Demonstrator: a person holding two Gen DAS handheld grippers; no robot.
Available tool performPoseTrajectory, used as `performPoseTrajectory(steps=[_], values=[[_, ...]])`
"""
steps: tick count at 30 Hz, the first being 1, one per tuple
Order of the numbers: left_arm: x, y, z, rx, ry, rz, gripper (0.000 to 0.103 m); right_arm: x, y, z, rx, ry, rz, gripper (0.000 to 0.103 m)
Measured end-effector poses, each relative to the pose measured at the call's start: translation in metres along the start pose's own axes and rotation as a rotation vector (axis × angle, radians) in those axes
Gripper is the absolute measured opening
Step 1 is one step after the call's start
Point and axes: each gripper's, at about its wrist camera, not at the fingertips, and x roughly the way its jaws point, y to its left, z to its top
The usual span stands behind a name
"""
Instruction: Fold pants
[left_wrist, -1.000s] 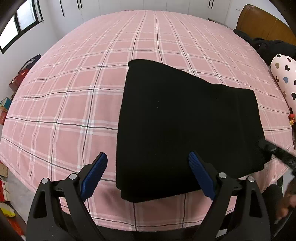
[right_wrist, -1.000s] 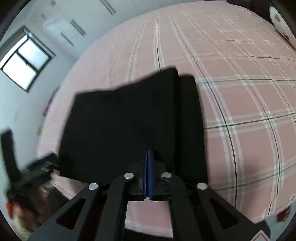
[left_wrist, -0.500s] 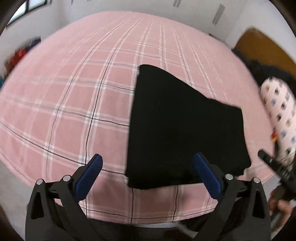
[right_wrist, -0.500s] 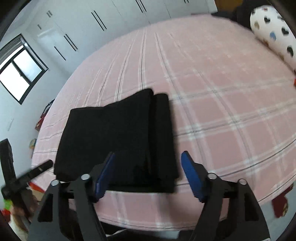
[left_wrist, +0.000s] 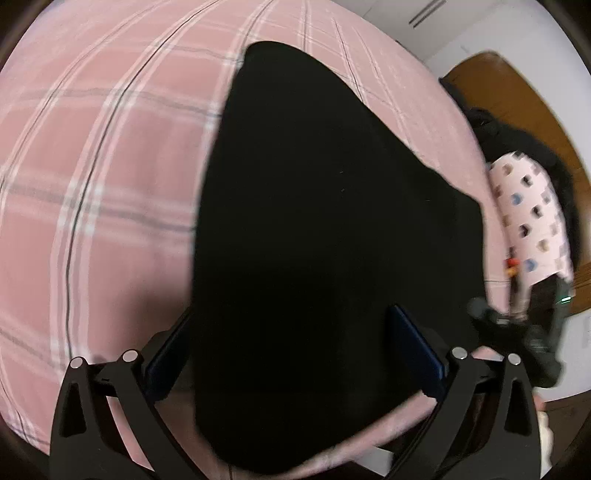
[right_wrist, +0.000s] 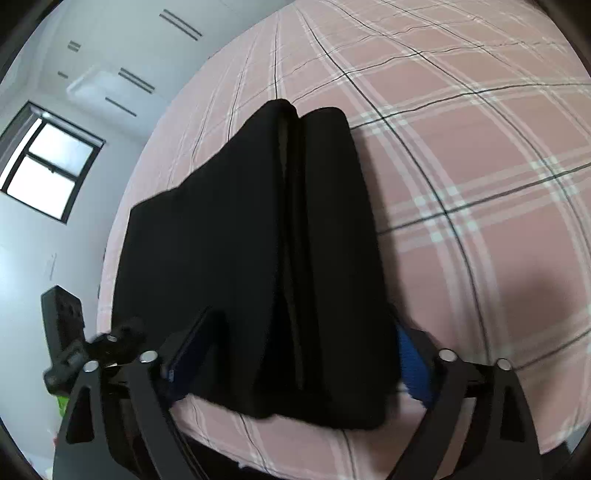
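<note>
The black pants (left_wrist: 314, 221) lie folded in a flat stack near the front edge of the pink plaid bed (left_wrist: 92, 166). My left gripper (left_wrist: 295, 354) is open, its blue-padded fingers straddling the near left end of the stack, low over it. In the right wrist view the pants (right_wrist: 258, 240) show their layered folded edge. My right gripper (right_wrist: 295, 354) is open and straddles the near right end of the stack. Each gripper shows at the edge of the other's view: the right one in the left wrist view (left_wrist: 517, 332), the left one in the right wrist view (right_wrist: 96, 347).
A heart-print pillow (left_wrist: 532, 225) and dark clothes (left_wrist: 517, 147) lie by the wooden headboard (left_wrist: 535, 103) on the right. White wardrobe doors (right_wrist: 122, 85) and a window (right_wrist: 48, 162) stand beyond the bed. The bed's front edge is right below both grippers.
My right gripper has opened and let go of the pants. Both grippers have dropped low and moved in, and straddle the ends of the folded stack.
</note>
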Motion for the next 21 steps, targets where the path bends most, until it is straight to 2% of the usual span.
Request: performPoseTrajectory(steps=[3,4,5,6,7,8,9,12,16,18,21], values=[[0.007,-0.013,0.006,0.036,-0.019,0.052,0.097,0.001,-0.002,-0.005,0.037,-0.048,-0.006,0.098],[0.006,-0.015,0.008,0.041,-0.032,0.058,0.093,0.001,-0.001,-0.008,0.032,-0.059,-0.010,0.098],[0.003,-0.016,0.009,0.039,-0.041,0.053,0.079,0.003,0.005,-0.009,-0.012,-0.042,-0.034,0.098],[0.000,-0.016,0.008,0.033,-0.050,0.042,0.064,0.003,0.010,-0.008,-0.042,-0.026,-0.071,0.090],[-0.005,-0.014,0.009,0.019,-0.059,0.036,0.057,0.000,0.013,-0.008,-0.056,-0.019,-0.079,0.079],[-0.010,-0.013,0.009,0.011,-0.064,0.020,0.044,-0.005,0.012,-0.006,-0.039,-0.006,-0.033,0.053],[-0.015,-0.011,0.009,0.003,-0.069,0.005,0.038,-0.009,0.014,-0.005,-0.016,0.000,0.000,0.044],[-0.028,-0.017,0.007,0.004,-0.072,0.008,0.033,-0.021,0.037,-0.010,-0.076,-0.015,-0.037,0.040],[-0.063,-0.017,-0.006,-0.008,-0.071,-0.001,0.033,-0.042,0.053,-0.031,-0.070,0.014,0.026,0.040],[-0.073,-0.009,-0.020,-0.014,-0.044,-0.001,0.035,-0.038,0.049,-0.053,-0.071,0.066,0.028,0.041],[-0.056,0.000,-0.047,-0.001,0.039,0.089,0.041,-0.012,0.026,-0.078,-0.020,0.137,-0.017,0.047]])
